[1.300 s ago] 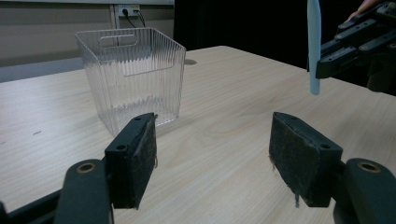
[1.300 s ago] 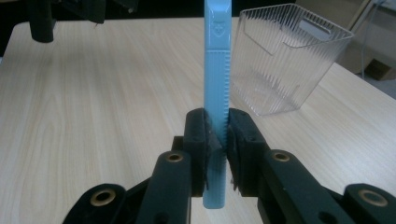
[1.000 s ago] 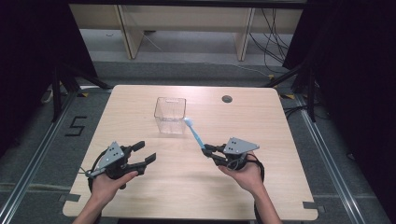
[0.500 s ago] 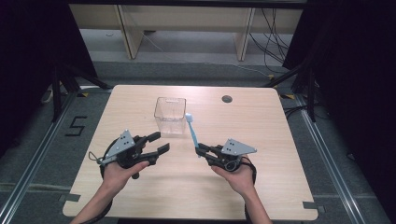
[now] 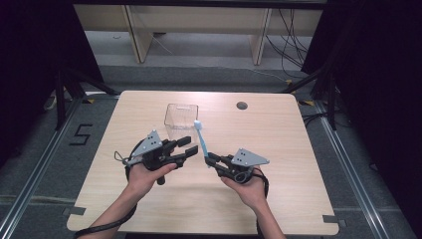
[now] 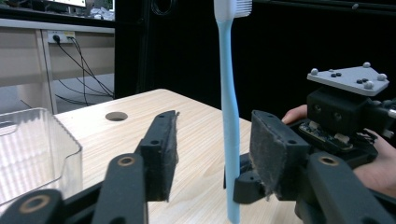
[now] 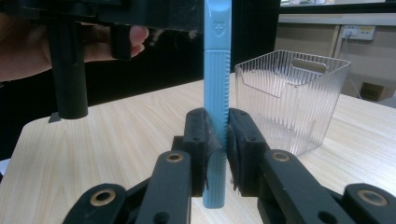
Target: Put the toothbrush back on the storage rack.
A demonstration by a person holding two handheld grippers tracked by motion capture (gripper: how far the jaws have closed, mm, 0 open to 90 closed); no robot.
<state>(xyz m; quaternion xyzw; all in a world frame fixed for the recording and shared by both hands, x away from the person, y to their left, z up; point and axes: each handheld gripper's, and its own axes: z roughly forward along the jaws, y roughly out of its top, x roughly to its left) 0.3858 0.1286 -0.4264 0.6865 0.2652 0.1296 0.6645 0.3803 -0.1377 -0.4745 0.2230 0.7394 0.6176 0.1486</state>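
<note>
High view: the counter (image 5: 298, 199) has bare wood on all sides of the hands, with its near edge and both side edges well clear of them. A clear box (image 5: 181, 119) stands just beyond, and a round hole (image 5: 242, 105) lies toward the far edge. The right claw (image 5: 211, 160) pinches the lower handle of a blue toothbrush (image 5: 201, 139), which is lifted above the counter near the middle. Its long axis runs almost upright, bristle head on top and leaning slightly toward the box. The left claw (image 5: 190, 147) has just been closing, its jaws standing either side of the handle with gaps showing, not yet pressing it.
</note>
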